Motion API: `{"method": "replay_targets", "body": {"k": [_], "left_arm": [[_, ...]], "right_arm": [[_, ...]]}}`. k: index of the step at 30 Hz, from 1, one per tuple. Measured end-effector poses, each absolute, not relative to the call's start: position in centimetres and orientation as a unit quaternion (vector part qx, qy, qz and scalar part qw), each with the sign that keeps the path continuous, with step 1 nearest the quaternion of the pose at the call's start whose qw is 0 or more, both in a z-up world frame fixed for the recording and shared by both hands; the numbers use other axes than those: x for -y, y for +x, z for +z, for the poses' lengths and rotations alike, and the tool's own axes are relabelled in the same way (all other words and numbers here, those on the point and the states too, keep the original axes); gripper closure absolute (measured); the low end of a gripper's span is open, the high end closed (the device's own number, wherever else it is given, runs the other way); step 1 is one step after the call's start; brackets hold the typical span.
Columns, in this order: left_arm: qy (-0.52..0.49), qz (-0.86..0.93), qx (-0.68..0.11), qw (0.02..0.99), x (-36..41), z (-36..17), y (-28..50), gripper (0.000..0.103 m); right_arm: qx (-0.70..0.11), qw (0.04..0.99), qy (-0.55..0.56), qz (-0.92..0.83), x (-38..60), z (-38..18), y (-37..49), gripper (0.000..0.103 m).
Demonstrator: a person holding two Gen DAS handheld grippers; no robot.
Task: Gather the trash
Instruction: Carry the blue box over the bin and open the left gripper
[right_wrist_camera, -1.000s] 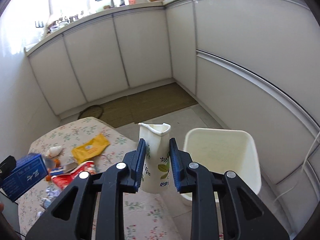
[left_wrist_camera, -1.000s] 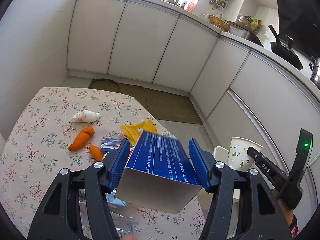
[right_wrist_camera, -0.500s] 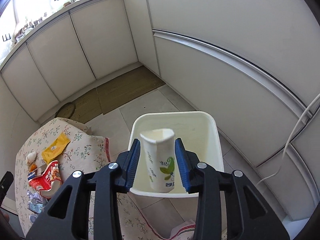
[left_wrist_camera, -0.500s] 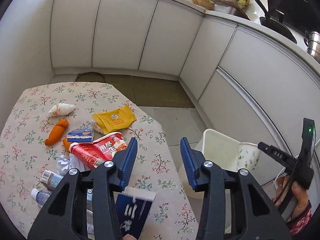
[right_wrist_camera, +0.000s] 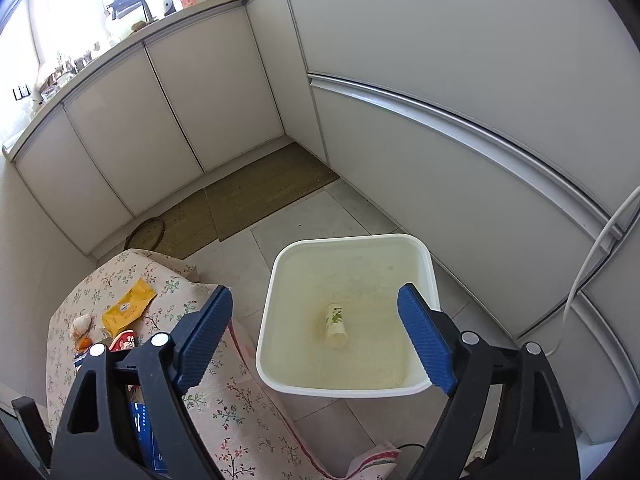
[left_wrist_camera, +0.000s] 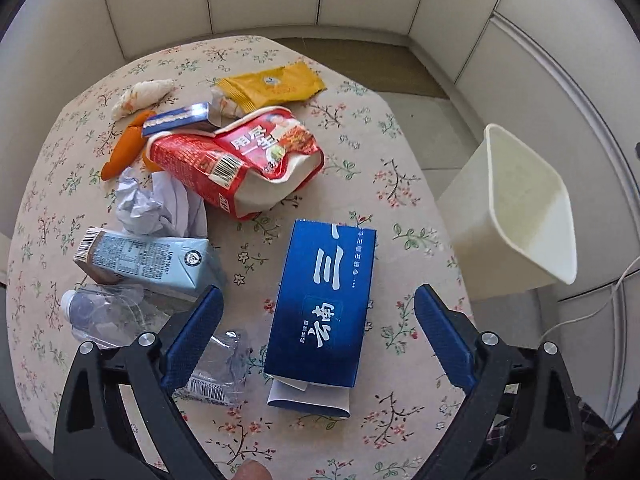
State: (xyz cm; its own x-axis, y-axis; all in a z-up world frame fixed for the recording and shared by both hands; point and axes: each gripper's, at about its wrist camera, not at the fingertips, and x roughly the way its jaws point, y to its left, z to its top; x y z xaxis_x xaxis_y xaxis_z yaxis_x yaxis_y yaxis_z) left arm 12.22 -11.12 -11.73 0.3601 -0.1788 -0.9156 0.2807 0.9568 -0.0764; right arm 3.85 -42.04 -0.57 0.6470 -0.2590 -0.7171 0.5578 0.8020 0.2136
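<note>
A: Progress check. What was in the bin (right_wrist_camera: 424, 256)?

B: One paper cup (right_wrist_camera: 335, 320), lying on its side on the bottom. Nothing else visible in there, so one item done.

A: Right gripper (right_wrist_camera: 316, 340)?

B: Jaws spread wide, nothing between them, hovering above the bin opening.

A: Left gripper (left_wrist_camera: 318, 338)?

B: Also wide and empty, above the table (left_wrist_camera: 384, 152). The blue carton (left_wrist_camera: 326, 304) lay flat on the cloth right between the fingers, not gripped, its white end flap toward the camera.

A: What was left on the table?

B: Most of it. Red snack bag (left_wrist_camera: 236, 156) mid-table, yellow packet (left_wrist_camera: 272, 86) at the far side, small blue box (left_wrist_camera: 178, 118) beside the red bag, crumpled paper (left_wrist_camera: 154, 204), a light-blue drink carton (left_wrist_camera: 148, 262), a clear plastic bottle (left_wrist_camera: 102, 314) near the left finger, and a second crushed clear plastic piece (left_wrist_camera: 218, 364) with a barcode. Also an orange peel-like piece (left_wrist_camera: 124, 150) and a whitish wad (left_wrist_camera: 142, 94).

A: Bin position?

B: On the floor just beside the table edge, on its right side in the left view.

A: Verdict?

B: Early stage, I'd say. One piece binned, roughly ten left; the blue carton looked like the likeliest next pick.
</note>
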Motion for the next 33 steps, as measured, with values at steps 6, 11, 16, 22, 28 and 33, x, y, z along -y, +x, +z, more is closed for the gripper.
{"method": "replay_targets", "body": {"k": [6,11,16,22,28,33], "left_arm": [[0.064,-0.131,-0.575,0.805,12.0,-14.6,12.7,0.031],[0.052,-0.142,-0.563,0.813,12.3,-13.8,12.6,0.050],[0.029,-0.164,-0.515,0.841,14.4,-9.5,13.4,0.050],[0.017,-0.224,-0.473,0.852,21.5,-5.1,14.9,0.050],[0.010,-0.301,-0.461,0.835,29.1,-3.4,15.4,0.048],[0.002,-0.337,-0.475,0.813,33.2,-3.7,15.5,0.041]], "right_arm": [[-0.352,0.882,0.213,-0.230,42.3,-0.5,3.7,0.017],[-0.357,0.881,0.213,-0.225,42.9,-0.4,3.6,0.017],[-0.345,0.878,0.227,-0.241,44.1,0.0,3.0,0.017],[-0.311,0.874,0.238,-0.289,46.1,1.2,1.2,0.017],[-0.276,0.856,0.242,-0.365,48.9,2.1,-1.1,0.014],[-0.274,0.841,0.247,-0.396,51.1,1.9,-2.3,0.013]]}}
